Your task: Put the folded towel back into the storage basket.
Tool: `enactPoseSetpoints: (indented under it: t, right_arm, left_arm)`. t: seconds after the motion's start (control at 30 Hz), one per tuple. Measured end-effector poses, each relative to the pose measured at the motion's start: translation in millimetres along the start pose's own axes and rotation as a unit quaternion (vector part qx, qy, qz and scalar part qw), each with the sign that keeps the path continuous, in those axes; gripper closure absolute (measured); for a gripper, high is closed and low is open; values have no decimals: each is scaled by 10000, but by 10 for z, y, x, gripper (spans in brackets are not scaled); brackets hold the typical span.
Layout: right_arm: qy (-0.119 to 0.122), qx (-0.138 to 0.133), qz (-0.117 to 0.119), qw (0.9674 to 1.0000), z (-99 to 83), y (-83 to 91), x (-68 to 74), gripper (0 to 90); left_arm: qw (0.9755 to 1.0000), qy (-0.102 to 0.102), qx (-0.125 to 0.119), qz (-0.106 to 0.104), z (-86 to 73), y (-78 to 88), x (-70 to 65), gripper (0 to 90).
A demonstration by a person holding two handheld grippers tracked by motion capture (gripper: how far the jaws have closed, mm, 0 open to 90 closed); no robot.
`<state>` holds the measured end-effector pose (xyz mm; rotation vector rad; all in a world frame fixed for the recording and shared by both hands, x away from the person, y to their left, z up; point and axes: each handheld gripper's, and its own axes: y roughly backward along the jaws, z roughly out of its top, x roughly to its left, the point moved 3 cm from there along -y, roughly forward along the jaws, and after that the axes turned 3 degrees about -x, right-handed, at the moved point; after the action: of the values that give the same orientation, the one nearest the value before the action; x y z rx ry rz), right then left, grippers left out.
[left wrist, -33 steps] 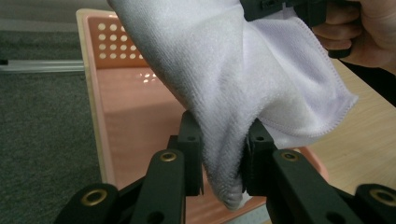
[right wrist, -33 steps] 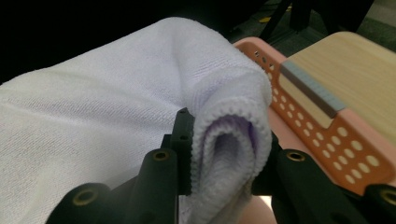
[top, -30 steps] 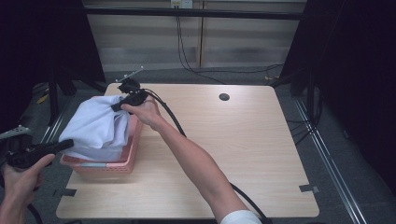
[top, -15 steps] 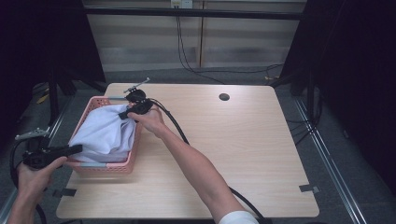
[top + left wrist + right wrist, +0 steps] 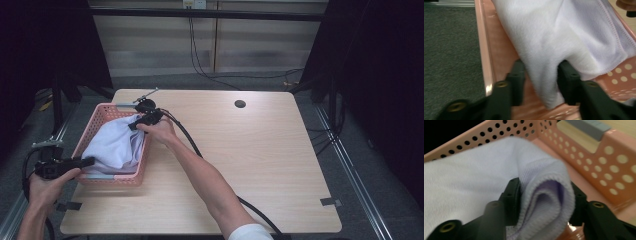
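White towel (image 5: 116, 146) lies inside the pink perforated basket (image 5: 95, 121), which sits at the left edge of the tabletop (image 5: 260, 165). Towel's long axis runs from the basket's near-left corner to its far-right corner, with 1 gripper at each end. Left gripper (image 5: 541, 75): jaws have just been opening, cloth between them, pads appear slack. Right gripper (image 5: 544, 195): jaws likewise just opening, folded hem between them; residual contact possible, view blurred. Both must withdraw up past the basket walls. Right gripper's cable (image 5: 190, 140) trails across the tabletop.

Black tools (image 5: 141, 119), trailing cables, white sleeve (image 5: 250, 233)
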<state>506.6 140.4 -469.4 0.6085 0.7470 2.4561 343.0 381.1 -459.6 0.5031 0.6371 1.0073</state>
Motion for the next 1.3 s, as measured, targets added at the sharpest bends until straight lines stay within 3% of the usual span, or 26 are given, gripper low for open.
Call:
enactPoseSetpoints:
  t: [0.1, 0.23, 0.57, 0.67, 0.83, 1.07, 1.3]
  right_arm:
    - [72, -85, -58, 9999, 36, 53, -28, 406]
    - [120, -189, -34, 9997, 82, 166, -40, 354]
    - [319, -299, 137, 9990, -26, 579, -112, 309]
    - [326, -405, 128, 9986, -93, 758, -155, 308]
    - [436, -544, 70, 9975, -255, 1123, -224, 297]
    - [463, -715, -57, 9964, -483, 1605, -295, 297]
    - [453, -873, -120, 9951, -747, 1940, -336, 298]
  left_arm:
    - [10000, -86, -26, 29, 23, 31, -45, 437]
    - [9997, -206, -151, 6, 59, 84, -133, 406]
    - [9987, -188, -477, -37, 92, 180, -405, 414]
    - [9987, -281, -429, -84, 77, 185, -509, 398]
    - [9978, -438, -483, -115, 52, 117, -721, 391]
    - [9956, -673, -541, -355, 115, -48, -1059, 385]
    - [9929, -890, -540, -582, 132, -226, -1357, 393]
